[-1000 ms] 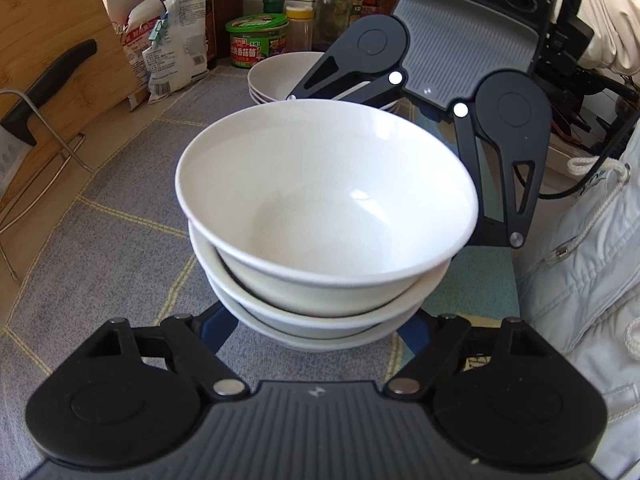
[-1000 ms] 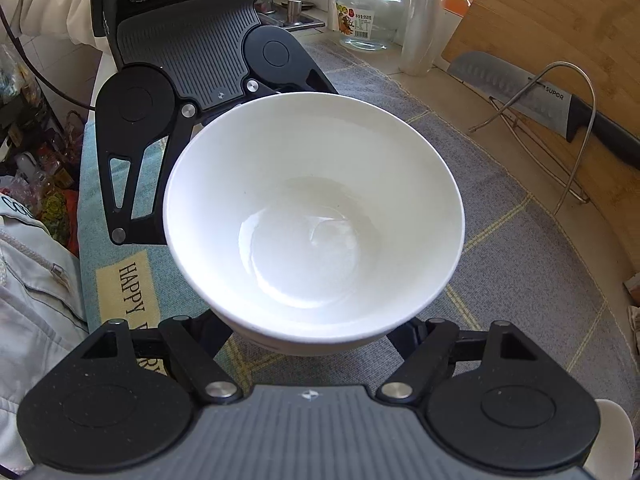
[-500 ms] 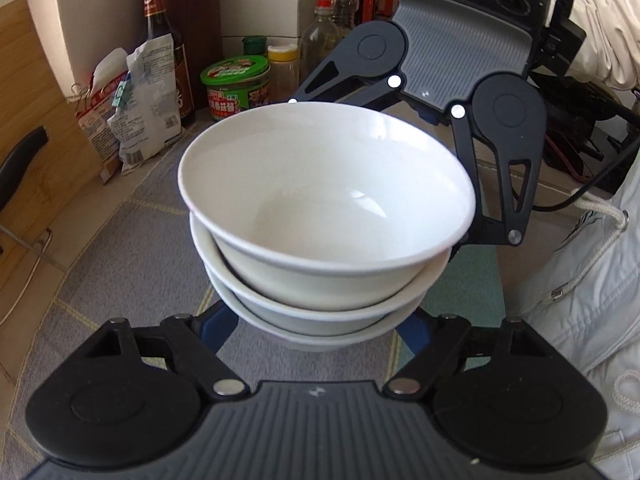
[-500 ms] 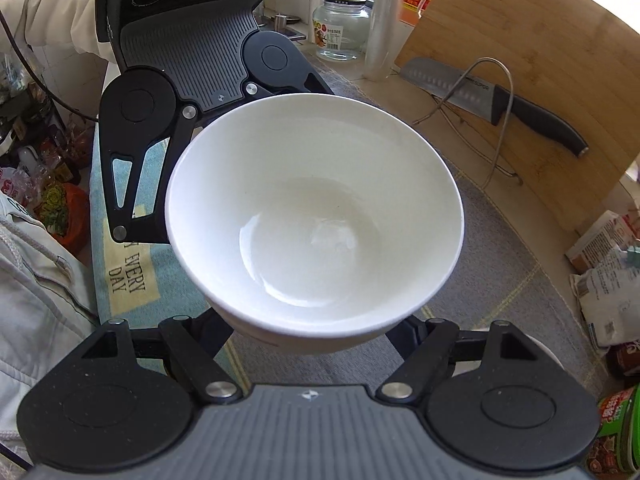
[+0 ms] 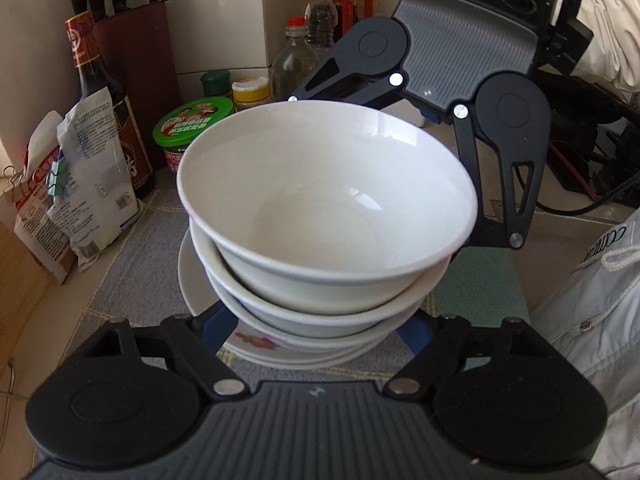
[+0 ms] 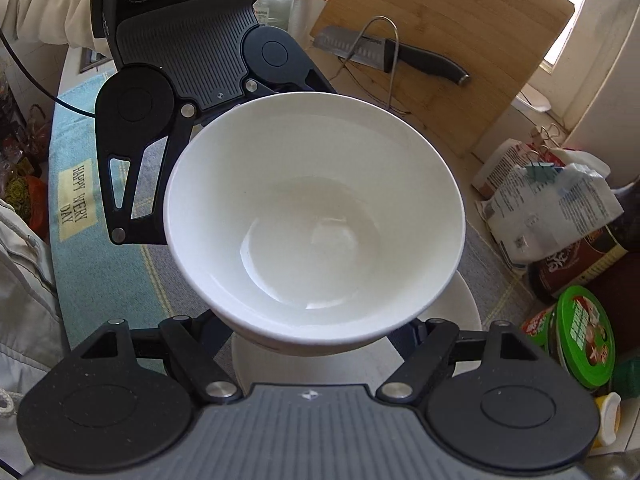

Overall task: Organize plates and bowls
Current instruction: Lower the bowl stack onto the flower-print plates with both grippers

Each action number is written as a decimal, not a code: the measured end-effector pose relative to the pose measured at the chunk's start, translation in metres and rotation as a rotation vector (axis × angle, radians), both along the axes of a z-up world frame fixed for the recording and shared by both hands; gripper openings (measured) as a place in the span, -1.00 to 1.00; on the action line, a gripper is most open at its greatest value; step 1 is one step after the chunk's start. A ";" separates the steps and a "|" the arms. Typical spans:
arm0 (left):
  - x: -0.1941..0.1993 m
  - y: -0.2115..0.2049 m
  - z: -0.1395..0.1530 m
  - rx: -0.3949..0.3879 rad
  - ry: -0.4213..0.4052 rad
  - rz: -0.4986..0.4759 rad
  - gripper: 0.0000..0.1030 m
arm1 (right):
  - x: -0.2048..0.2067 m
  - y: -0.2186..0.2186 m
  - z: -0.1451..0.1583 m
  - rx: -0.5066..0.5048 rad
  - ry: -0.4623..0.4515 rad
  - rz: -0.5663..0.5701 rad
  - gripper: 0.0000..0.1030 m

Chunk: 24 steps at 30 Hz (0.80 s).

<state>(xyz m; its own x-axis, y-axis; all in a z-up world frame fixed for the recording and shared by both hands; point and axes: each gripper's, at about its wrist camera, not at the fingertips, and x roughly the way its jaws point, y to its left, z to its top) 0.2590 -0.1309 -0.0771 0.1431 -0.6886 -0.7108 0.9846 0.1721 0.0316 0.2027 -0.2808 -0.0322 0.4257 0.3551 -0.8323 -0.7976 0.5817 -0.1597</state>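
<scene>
Low in the frame, my left claw [image 5: 316,320] hugs a stack of white bowls [image 5: 328,216] over some plates [image 5: 200,280] (one has flowers). Across it, my right claw [image 5: 404,120] holds the same stack. Farther up, left, stands a green-lidded jar [image 5: 194,120].

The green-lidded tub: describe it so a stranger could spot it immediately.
Start at the dark knife block against the tiled back wall. Just to its right, behind the stacked white bowls, sits the green-lidded tub. It alone has a wide, flat, bright green lid with a printed picture.
</scene>
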 end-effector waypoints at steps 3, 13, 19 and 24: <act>0.006 -0.013 -0.004 0.002 0.002 -0.009 0.62 | 0.003 -0.010 -0.004 -0.011 -0.002 -0.013 0.62; 0.021 -0.033 -0.017 0.017 0.023 -0.017 0.62 | 0.016 -0.031 -0.017 -0.021 0.025 -0.021 0.62; 0.026 -0.038 -0.020 0.022 0.040 -0.015 0.62 | 0.019 -0.036 -0.022 -0.028 0.040 -0.019 0.62; 0.028 -0.039 -0.021 0.025 0.047 -0.016 0.62 | 0.021 -0.038 -0.025 -0.032 0.047 -0.016 0.62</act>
